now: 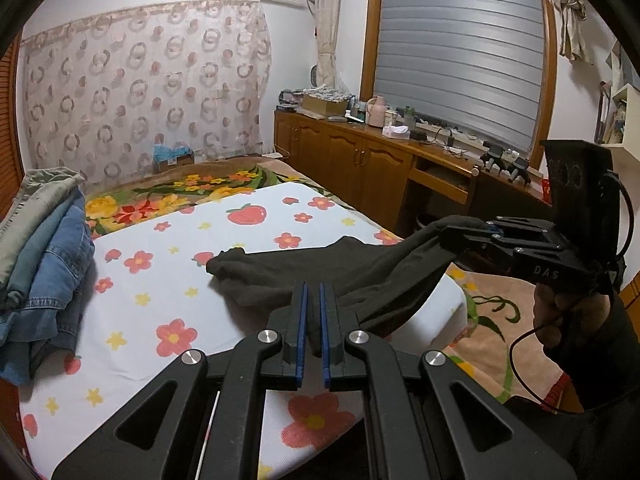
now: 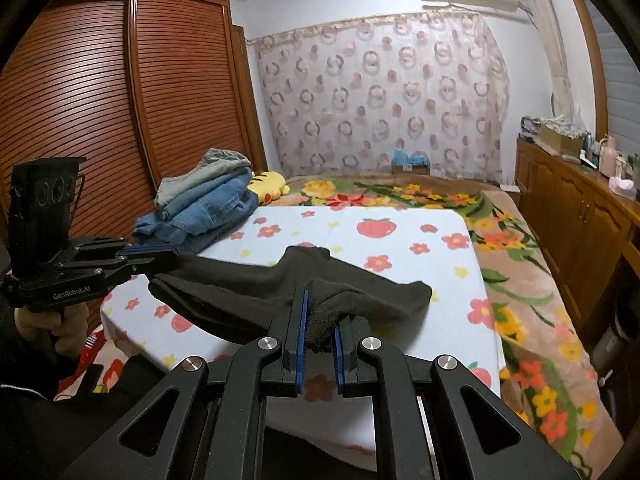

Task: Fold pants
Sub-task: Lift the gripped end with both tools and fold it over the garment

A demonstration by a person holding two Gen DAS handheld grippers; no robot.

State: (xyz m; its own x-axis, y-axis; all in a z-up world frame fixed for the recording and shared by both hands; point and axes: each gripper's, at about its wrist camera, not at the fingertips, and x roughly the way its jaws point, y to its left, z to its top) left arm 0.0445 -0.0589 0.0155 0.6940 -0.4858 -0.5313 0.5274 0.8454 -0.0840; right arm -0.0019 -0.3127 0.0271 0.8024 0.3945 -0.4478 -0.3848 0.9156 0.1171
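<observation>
Dark pants (image 1: 304, 276) are lying partly on the flowered sheet (image 1: 168, 280) of the bed, with the near end lifted off it between the two grippers; the far end is resting on the sheet just short of the big strawberry print (image 1: 247, 213). Left gripper (image 1: 313, 300) fingers are pressing together on a fold of the pants' near edge. Right gripper (image 2: 320, 312) fingers are clamping a bunched wad of the same dark cloth. In the left wrist view the right gripper is showing at the right of the pants, a hand (image 1: 556, 316) gripping its handle. Beside the pants, toward the louvred wardrobe (image 2: 100, 100), a stack of folded clothes (image 2: 204, 204) is sitting on the sheet: denim under a grey-green piece. A yellow plush toy (image 2: 270, 186) is lying just behind that stack. Nothing is lying on the sheet between the pants and the stack. Beyond the pants, at the bed's far end, a cardboard box (image 2: 412, 164) is holding something blue; contents otherwise unclear. A wooden cabinet (image 1: 360, 160) along the window side is carrying a box, a pink jug and small clutter.
</observation>
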